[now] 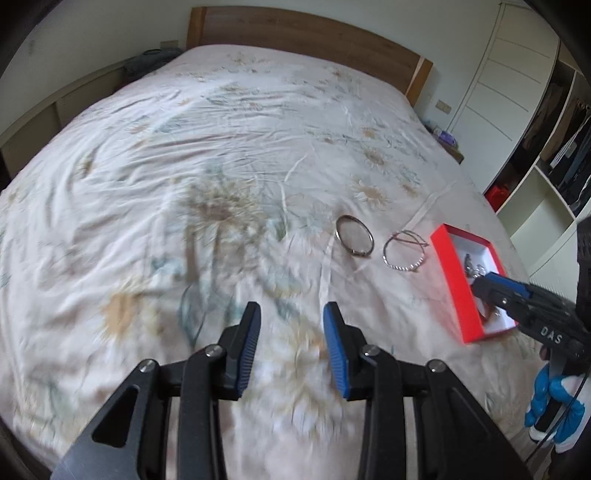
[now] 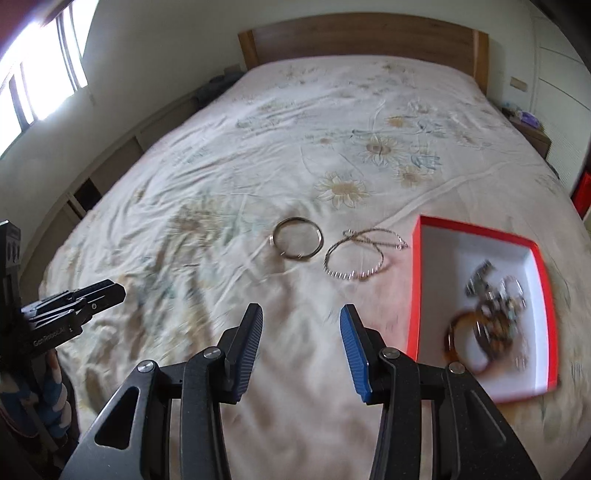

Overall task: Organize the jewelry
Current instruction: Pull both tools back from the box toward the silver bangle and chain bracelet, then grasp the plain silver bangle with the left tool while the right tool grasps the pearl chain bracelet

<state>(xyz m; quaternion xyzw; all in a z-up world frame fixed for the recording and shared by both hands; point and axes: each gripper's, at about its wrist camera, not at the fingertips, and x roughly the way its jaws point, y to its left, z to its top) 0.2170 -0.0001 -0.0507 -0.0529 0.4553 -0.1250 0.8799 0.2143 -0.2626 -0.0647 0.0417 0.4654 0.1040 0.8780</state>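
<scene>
A red box with a white inside [image 2: 416,280] lies on the bed at the right and holds several jewelry pieces [image 2: 495,314], blurred, one an amber bangle. A plain silver bangle [image 2: 297,239] and a beaded silver bracelet [image 2: 354,258] lie on the sheet left of the box. They also show in the left wrist view: bangle [image 1: 355,239], bracelet [image 1: 404,251], box [image 1: 458,291]. My right gripper [image 2: 301,314] is open and empty, hovering near the bracelets. My left gripper [image 1: 291,312] is open and empty over the sheet, left of the jewelry.
A floral bedsheet [image 1: 184,166] covers the bed, with a wooden headboard [image 2: 362,33] at the back. A wardrobe with hanging clothes [image 1: 565,147] stands at the right. A window [image 2: 33,74] is at the left.
</scene>
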